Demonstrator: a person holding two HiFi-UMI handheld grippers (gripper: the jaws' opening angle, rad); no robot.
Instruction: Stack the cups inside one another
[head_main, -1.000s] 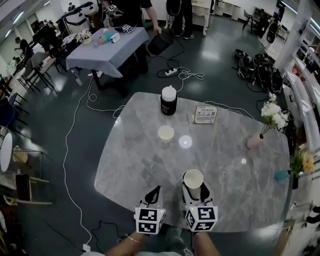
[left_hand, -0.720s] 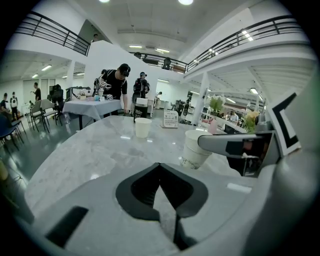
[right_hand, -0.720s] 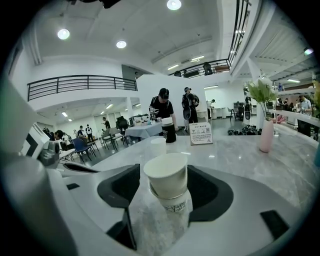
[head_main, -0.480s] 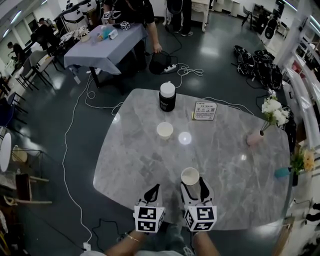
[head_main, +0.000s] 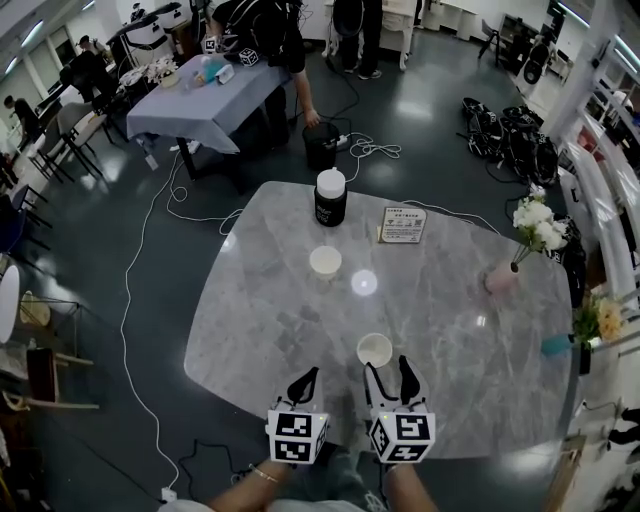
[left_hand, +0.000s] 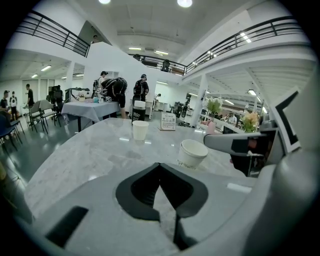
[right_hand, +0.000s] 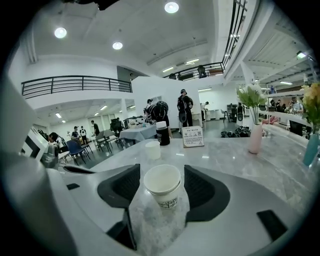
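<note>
Two white paper cups stand upright on the grey marble table (head_main: 250, 320). The near cup (head_main: 374, 349) (right_hand: 162, 185) sits just at the tips of my right gripper (head_main: 388, 367) (right_hand: 161, 169), which is open; a gap shows on each side of the cup. The far cup (head_main: 325, 261) (right_hand: 152, 149) (left_hand: 140, 129) stands alone toward the table's middle. My left gripper (head_main: 310, 376) (left_hand: 160, 167) hovers at the near edge, shut and empty, left of the near cup (left_hand: 192, 153).
A black canister with a white lid (head_main: 330, 197) and a sign card (head_main: 402, 225) stand at the far side. A pink vase of white flowers (head_main: 500, 277) and a teal vase (head_main: 557, 345) are at the right. People and a covered table (head_main: 205, 95) are beyond.
The near cup was between my right gripper's fingers a second ago; the gripper has drawn back slightly and the cup now stands at its tips. The left gripper has stayed put.
</note>
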